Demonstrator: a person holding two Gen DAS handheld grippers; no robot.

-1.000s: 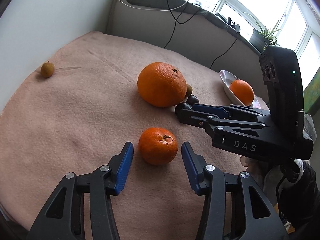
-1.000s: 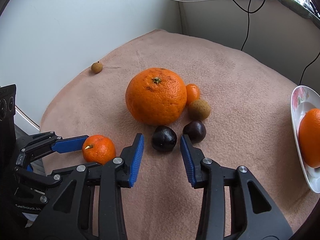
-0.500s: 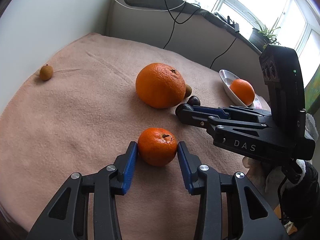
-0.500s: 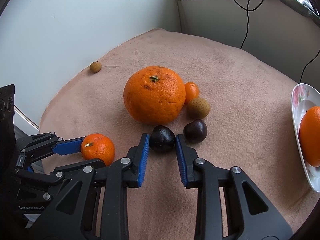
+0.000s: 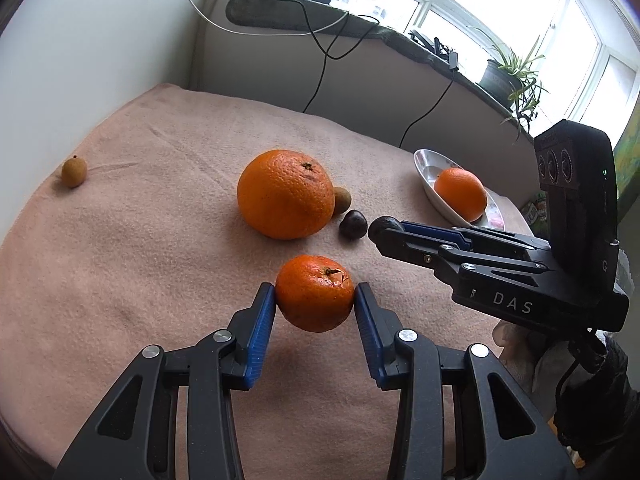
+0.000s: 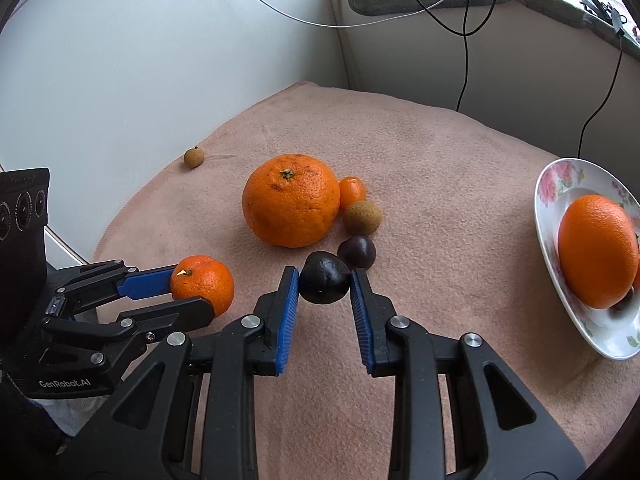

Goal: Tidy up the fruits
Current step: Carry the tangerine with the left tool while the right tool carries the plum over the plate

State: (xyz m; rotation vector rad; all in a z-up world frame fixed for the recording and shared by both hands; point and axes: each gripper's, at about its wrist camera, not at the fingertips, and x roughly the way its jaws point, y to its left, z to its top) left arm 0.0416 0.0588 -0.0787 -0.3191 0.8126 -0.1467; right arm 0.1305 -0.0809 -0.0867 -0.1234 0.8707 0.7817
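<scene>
My left gripper (image 5: 315,300) is shut on a small mandarin (image 5: 315,293), its blue pads pressing both sides. My right gripper (image 6: 325,282) is shut on a dark round fruit (image 6: 324,282) and holds it a little above the cloth. A big orange (image 6: 291,199) sits mid-table with a tiny orange fruit (image 6: 353,191), a brown longan (image 6: 362,217) and a second dark fruit (image 6: 356,251) beside it. At the right stands a flowered plate (image 6: 560,184) holding an orange (image 6: 598,250). In the left wrist view the right gripper (image 5: 384,227) reaches in from the right.
A lone longan (image 6: 194,157) lies at the far left near the wall. A pink cloth (image 6: 440,184) covers the table. Black cables (image 6: 464,40) hang down the back wall. A potted plant (image 5: 508,76) stands on the windowsill.
Both grippers have closed on their fruits: the left on the mandarin, the right on the dark fruit. The right gripper has then risen slightly with the dark fruit.
</scene>
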